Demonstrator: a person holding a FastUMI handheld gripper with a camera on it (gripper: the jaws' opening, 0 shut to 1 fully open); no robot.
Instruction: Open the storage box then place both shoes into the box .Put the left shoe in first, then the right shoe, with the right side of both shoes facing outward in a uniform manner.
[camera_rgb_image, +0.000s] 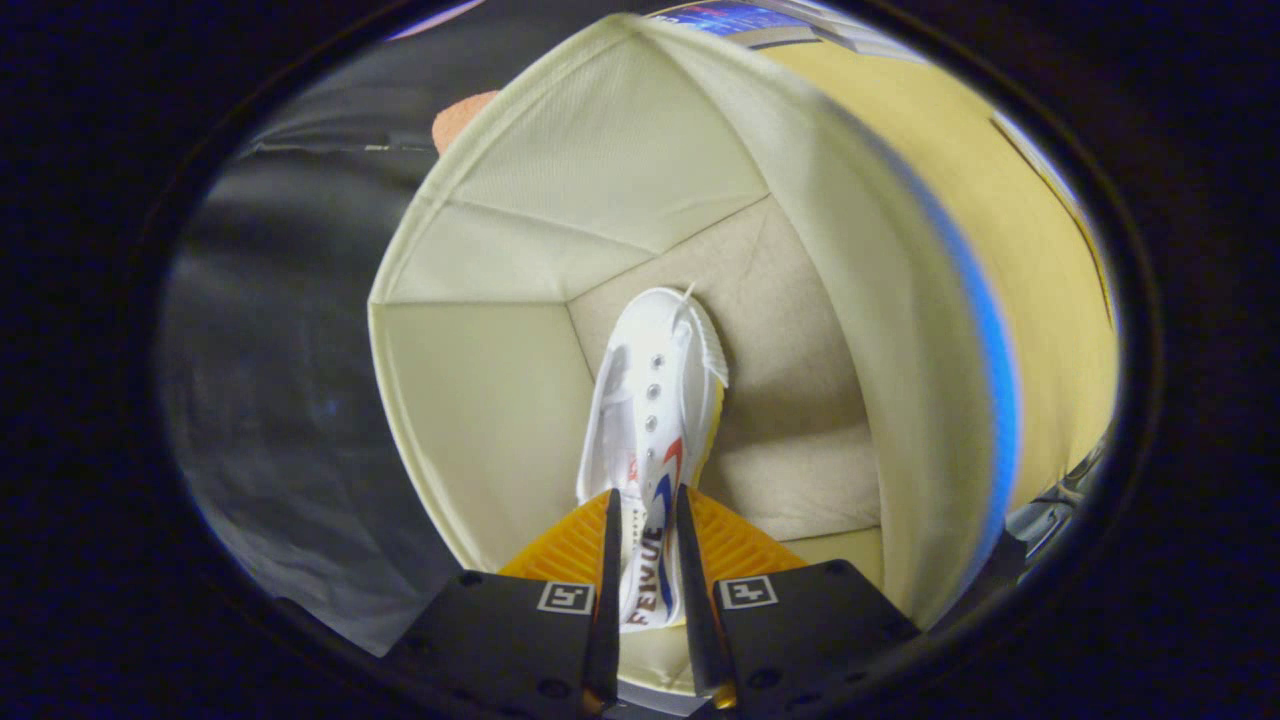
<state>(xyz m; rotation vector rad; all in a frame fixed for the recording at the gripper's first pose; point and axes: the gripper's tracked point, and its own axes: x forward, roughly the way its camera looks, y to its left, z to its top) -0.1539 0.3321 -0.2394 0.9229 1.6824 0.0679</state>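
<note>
A cream fabric storage box (480, 400) stands open, and I look down into it from above. A white canvas shoe (655, 400) with red and blue stripes and a yellowish sole hangs inside the box, toe pointing down toward the box floor (790, 380). My gripper (645, 520) is shut on the shoe's heel end, with both fingers pressing its sides. The shoe's toe is close to the floor near the back wall; whether it touches I cannot tell.
The box's right wall (900, 330) rises close beside the shoe, with a blue-trimmed edge. Beyond it lies a yellow surface (1040, 270). Dark cloth (280, 380) surrounds the box on the left. An orange shape (460, 115) peeks out behind the box's far rim.
</note>
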